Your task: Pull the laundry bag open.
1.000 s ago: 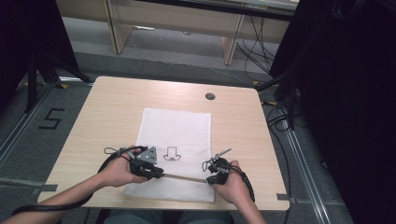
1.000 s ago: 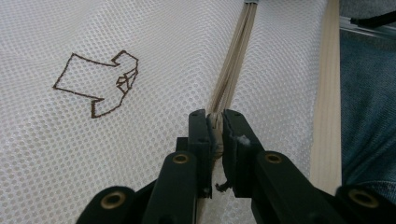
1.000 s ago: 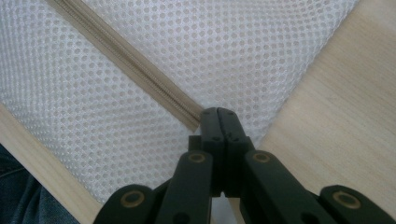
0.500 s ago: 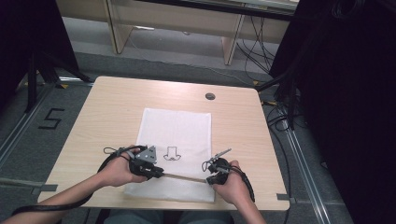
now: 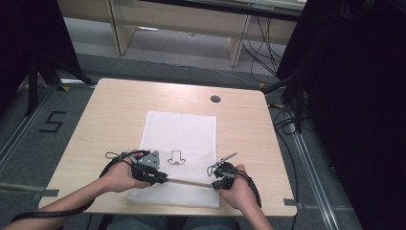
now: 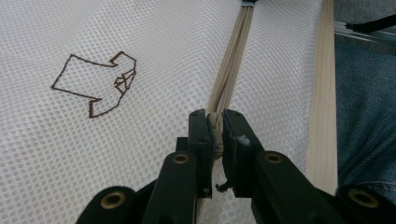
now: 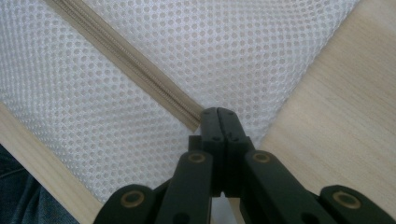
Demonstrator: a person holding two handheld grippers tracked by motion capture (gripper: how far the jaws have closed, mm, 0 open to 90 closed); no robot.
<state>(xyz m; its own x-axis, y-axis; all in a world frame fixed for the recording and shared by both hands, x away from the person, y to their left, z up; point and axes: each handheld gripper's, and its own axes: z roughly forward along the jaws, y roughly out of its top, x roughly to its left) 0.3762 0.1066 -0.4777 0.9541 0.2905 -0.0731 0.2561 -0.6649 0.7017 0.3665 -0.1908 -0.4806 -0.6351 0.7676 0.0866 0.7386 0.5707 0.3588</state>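
Fingers of the left gripper [image 6: 215, 135] pinch the beige zipper [image 6: 231, 70] of a white mesh laundry bag [image 5: 182, 143] lying on the bench [image 5: 115, 110]. The right gripper [image 7: 218, 116] is clamped tight at the zipper's other end. Beyond the zipper, a small brown embroidered mark [image 6: 95, 84] sits on the mesh.

You had a light wooden table [image 5: 115, 120] there, and a white mesh bag [image 5: 184, 132] lay flat on it toward your near edge.
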